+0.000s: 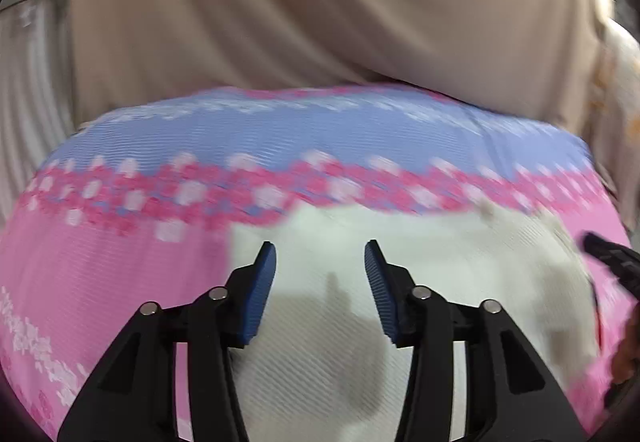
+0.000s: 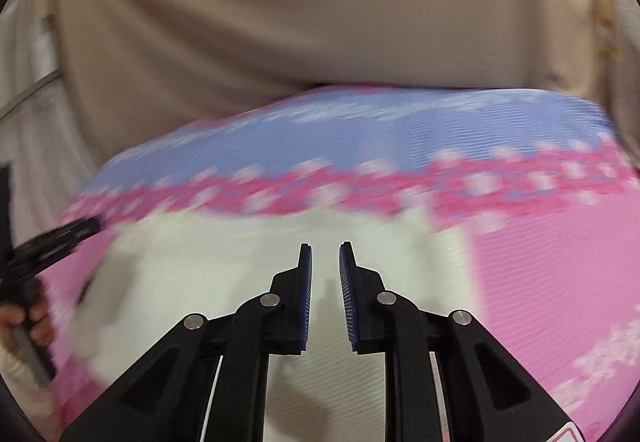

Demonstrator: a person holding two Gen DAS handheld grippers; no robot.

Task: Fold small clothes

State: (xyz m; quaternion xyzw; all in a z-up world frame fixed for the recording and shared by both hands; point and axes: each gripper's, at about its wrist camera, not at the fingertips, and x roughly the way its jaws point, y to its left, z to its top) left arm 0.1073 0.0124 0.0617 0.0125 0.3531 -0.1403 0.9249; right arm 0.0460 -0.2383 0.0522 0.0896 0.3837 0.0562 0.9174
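A small white ribbed garment (image 1: 420,282) lies flat on a pink and blue patterned mat (image 1: 120,282). In the left wrist view my left gripper (image 1: 320,254) hovers over the garment's left part, jaws open and empty. In the right wrist view the garment (image 2: 240,262) lies under my right gripper (image 2: 325,254), whose jaws stand a narrow gap apart with nothing between them. The right gripper shows at the right edge of the left wrist view (image 1: 612,258). The left gripper shows at the left edge of the right wrist view (image 2: 52,242). Both views are motion-blurred.
A beige curtain (image 1: 300,10) hangs behind the mat's far edge (image 1: 320,94). The mat (image 2: 540,282) extends to the right of the garment. A hand (image 2: 28,322) holds the left gripper's handle.
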